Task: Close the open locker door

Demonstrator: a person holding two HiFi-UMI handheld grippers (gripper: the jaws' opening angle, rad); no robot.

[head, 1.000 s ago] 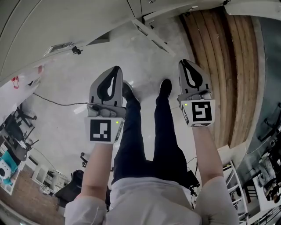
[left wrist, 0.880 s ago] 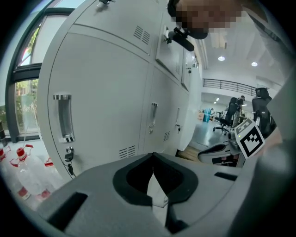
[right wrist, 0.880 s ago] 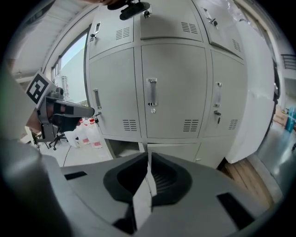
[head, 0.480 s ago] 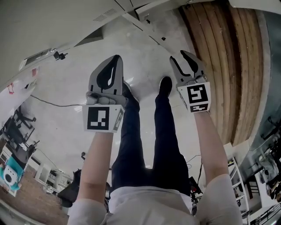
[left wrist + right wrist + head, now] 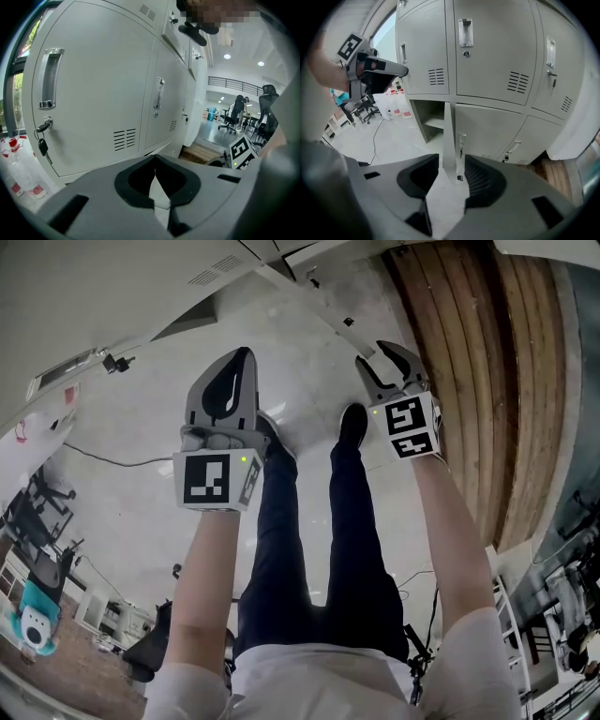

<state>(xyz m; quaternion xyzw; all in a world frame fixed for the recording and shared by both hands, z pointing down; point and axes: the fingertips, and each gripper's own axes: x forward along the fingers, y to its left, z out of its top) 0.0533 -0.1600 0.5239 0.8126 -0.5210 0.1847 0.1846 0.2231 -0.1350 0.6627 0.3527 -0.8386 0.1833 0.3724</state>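
Right gripper [image 5: 451,160], lower centre, jaws opening, holding nothing, open locker door [image 5: 448,136] edge-on in line with their gap; left gripper [image 5: 154,164] jaws closed together, empty

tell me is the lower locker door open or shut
Open: the door stands swung out, edge-on, and a shelf shows inside.

Open locker door [image 5: 449,140] juts edge-on over floor [image 5: 393,154]; floor free on both sides of it. Compartment [image 5: 425,115] left of door gapes open, shelf inside. Cable [image 5: 374,136] crosses floor further left; bottles [image 5: 393,107] by lockers' base.
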